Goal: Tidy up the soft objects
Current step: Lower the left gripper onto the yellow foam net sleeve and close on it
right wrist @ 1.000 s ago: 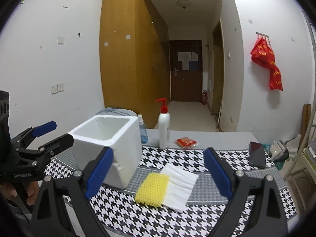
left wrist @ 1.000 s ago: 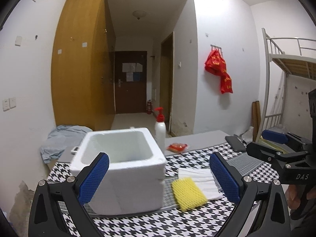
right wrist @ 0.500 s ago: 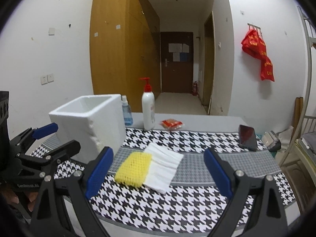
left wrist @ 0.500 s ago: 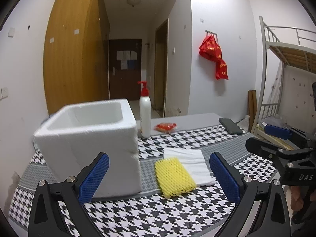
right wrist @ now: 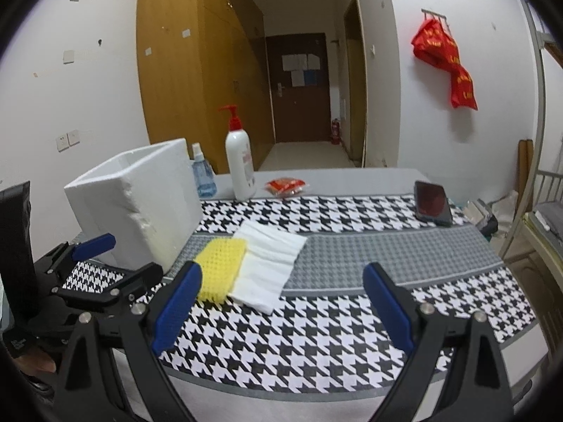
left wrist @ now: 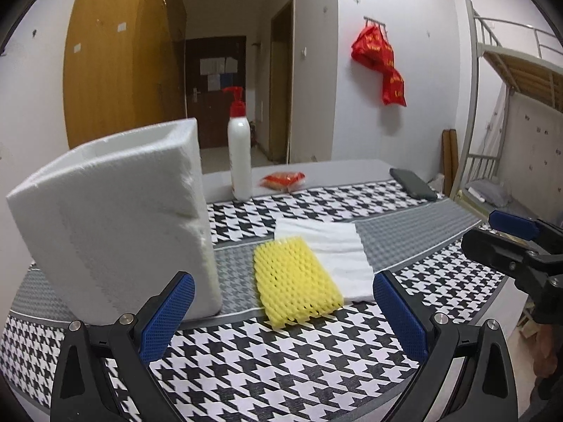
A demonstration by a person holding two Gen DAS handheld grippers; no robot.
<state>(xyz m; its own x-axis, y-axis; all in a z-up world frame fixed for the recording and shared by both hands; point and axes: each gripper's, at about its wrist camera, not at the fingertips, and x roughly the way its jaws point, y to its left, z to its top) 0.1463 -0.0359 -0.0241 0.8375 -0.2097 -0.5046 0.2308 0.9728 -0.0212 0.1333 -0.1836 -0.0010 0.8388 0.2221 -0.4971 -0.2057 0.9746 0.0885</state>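
Observation:
A yellow foam net (left wrist: 295, 277) (right wrist: 221, 267) lies on the houndstooth tablecloth (left wrist: 288, 358), overlapping the left edge of a white foam sheet (left wrist: 334, 249) (right wrist: 271, 263). A white foam box (left wrist: 116, 225) (right wrist: 140, 200) stands to their left, open at the top. My left gripper (left wrist: 281, 316) is open, low over the cloth, just short of the yellow net. My right gripper (right wrist: 281, 302) is open too, nearer the table's front edge, with the sheet and net ahead on its left. Each gripper shows at the edge of the other's view, the right gripper (left wrist: 513, 242) and the left gripper (right wrist: 102, 267).
A white pump bottle (right wrist: 240, 161) with a red top, a small blue spray bottle (right wrist: 202, 176) and a red packet (right wrist: 286, 186) stand at the back of the table. A dark phone (right wrist: 432, 202) lies at the right. A metal bunk bed (left wrist: 510, 81) is beyond the table's right end.
Both grippers have come down and forward toward the table. The box, net and sheet now look larger and closer. Both jaws stay open; nothing on the table has moved.

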